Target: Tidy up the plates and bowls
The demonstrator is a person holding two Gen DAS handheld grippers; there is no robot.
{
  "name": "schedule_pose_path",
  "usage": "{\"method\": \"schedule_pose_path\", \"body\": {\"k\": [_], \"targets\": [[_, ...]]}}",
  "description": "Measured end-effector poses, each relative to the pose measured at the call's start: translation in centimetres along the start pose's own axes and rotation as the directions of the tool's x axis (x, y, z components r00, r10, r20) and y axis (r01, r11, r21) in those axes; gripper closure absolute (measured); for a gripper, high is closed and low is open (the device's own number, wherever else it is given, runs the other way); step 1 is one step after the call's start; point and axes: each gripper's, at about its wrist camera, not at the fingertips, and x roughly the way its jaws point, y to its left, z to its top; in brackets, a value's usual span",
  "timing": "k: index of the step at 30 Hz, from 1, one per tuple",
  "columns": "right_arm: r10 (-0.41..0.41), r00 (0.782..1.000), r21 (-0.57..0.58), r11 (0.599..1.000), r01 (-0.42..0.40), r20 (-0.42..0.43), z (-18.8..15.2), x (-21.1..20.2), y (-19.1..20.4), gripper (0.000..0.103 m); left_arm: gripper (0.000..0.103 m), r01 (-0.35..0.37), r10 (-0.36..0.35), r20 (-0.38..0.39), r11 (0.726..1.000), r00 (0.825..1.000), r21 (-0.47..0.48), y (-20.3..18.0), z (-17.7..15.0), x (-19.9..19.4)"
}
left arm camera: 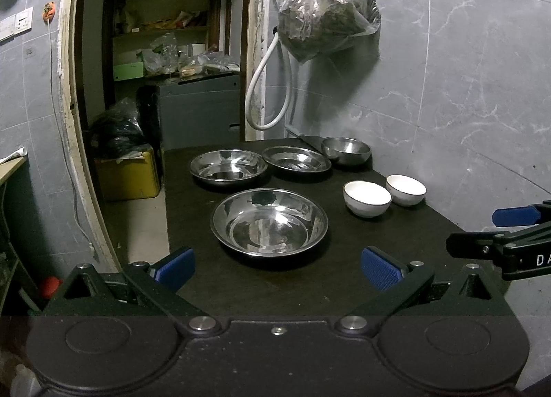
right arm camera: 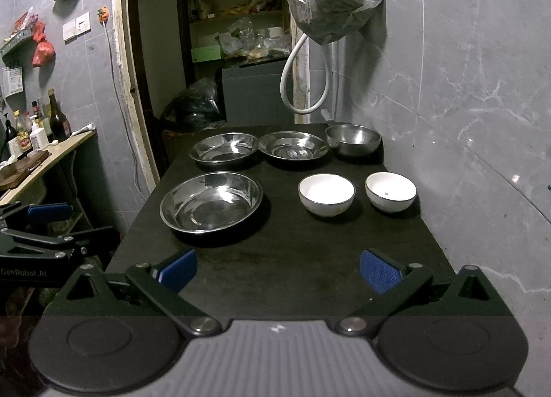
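Note:
On the black table [left arm camera: 261,290] lie three steel plates: a large near one [left arm camera: 269,221] [right arm camera: 210,201] and two at the back [left arm camera: 228,166] [left arm camera: 296,158]. A steel bowl [left arm camera: 346,149] [right arm camera: 353,138] stands at the back right. Two white bowls [left arm camera: 367,198] [left arm camera: 405,189] sit side by side on the right, also in the right wrist view [right arm camera: 326,194] [right arm camera: 391,191]. My left gripper [left arm camera: 277,268] hangs open before the near plate, nothing between its blue pads. My right gripper [right arm camera: 278,271] is open too, short of the white bowls.
A grey marble wall [left arm camera: 465,87] runs along the table's right side, with a hanging plastic bag [left arm camera: 327,14] and a white hose [left arm camera: 267,87]. A doorway with shelves lies behind. A counter with bottles [right arm camera: 41,128] stands at the left. The table's left edge drops to the floor.

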Motion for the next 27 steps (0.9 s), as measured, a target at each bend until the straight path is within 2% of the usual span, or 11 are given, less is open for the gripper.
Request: {"method": "schedule_pose_path", "body": {"k": [18, 27], "targets": [[0.0, 1.0, 0.001, 1.0, 0.0, -0.004, -0.02, 0.08, -0.15, 0.0, 0.001, 0.001, -0.001, -0.01, 1.0, 1.0, 0.0, 0.13, -0.53, 0.29], [-0.003, 1.0, 0.014, 1.0, 0.003, -0.022, -0.42, 0.24, -0.64, 0.0, 0.001, 0.008, -0.008, -0.058, 1.0, 0.998, -0.001, -0.33, -0.74, 0.67]]}}
